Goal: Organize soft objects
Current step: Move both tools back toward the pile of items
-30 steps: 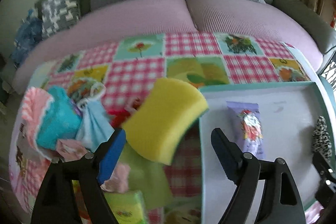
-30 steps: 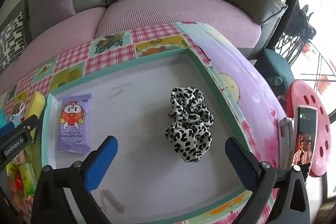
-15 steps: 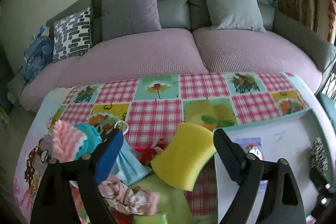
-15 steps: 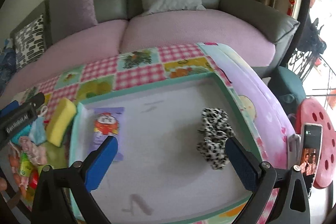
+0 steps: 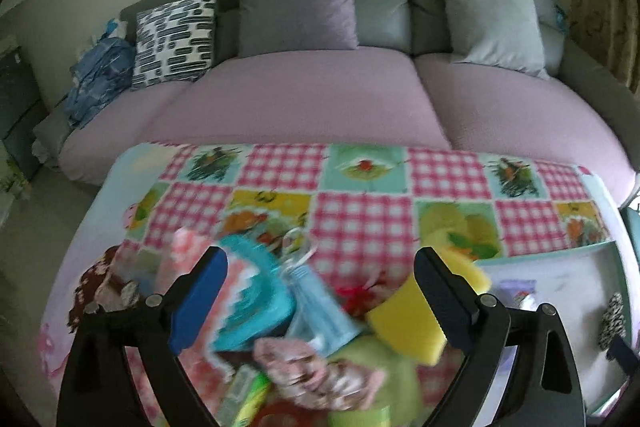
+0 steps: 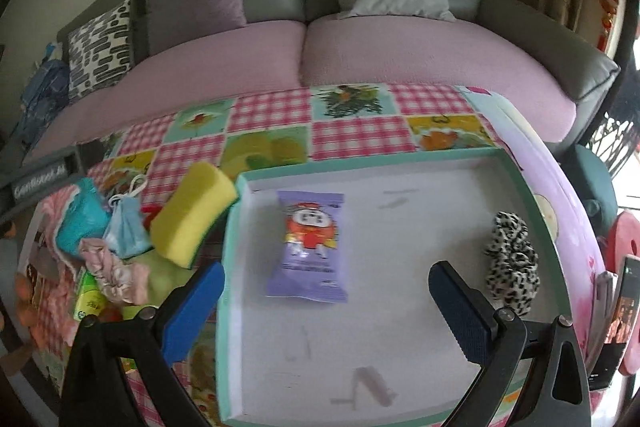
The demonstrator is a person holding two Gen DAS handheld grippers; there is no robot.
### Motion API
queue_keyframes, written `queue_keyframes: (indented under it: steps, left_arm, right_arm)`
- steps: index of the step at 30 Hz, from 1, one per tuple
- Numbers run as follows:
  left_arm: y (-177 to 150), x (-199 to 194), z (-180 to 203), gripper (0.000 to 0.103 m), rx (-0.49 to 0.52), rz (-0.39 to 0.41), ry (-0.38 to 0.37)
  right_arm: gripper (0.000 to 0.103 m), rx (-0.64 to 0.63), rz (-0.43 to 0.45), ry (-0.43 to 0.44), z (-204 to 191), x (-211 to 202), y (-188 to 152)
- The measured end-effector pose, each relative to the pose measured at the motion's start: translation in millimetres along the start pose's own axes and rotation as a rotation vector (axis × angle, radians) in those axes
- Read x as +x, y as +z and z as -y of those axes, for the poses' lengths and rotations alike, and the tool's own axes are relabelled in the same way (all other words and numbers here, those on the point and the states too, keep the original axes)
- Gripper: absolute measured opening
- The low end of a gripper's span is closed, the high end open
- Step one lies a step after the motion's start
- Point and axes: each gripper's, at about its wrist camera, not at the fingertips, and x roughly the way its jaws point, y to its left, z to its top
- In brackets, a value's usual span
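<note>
A pile of soft things lies on the checked tablecloth left of a teal-rimmed white tray (image 6: 234, 227): a yellow sponge (image 6: 192, 215), a blue face mask (image 6: 128, 227), a teal cloth (image 6: 82, 223) and a pink scrunchie (image 6: 116, 269). In the tray lie a purple tissue pack (image 6: 308, 247) and a leopard scrunchie (image 6: 512, 259). My left gripper (image 5: 318, 301) is open and empty above the pile, with the sponge (image 5: 416, 319) by its right finger. My right gripper (image 6: 326, 311) is open and empty over the tray's near part.
A pink and grey sofa (image 5: 320, 99) with cushions runs behind the table. A green packet (image 6: 90, 301) lies in the pile. A phone (image 6: 622, 311) and a pink stool (image 6: 628, 239) stand at the right edge.
Both grippers have drawn back and risen. The left one let go of the yellow sponge, which now rests beside the tray's left rim, and swung left over the pile.
</note>
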Motion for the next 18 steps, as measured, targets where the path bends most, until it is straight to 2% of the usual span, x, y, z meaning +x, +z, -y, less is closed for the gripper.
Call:
queue_keyframes:
  steps: [4, 8, 12, 18]
  left_arm:
    - [-12, -7, -30, 0.095, -0.03, -0.013, 0.034]
    - [-21, -20, -68, 0.095, -0.083, -0.025, 0.103]
    - [-32, -33, -103, 0.095, -0.15, -0.018, 0.11]
    - [-58, -35, -146, 0.095, -0.216, -0.076, 0.105]
  right_arm:
    - [0.103, -0.02, 0.011, 0.048, -20, -5, 1]
    - [0.103, -0.053, 0.052, 0.086, -44, -15, 3]
    - [0.103, -0.096, 0.074, 0.145, -69, -22, 1]
    - [0.103, -0.169, 0.052, 0.188, -104, -20, -9]
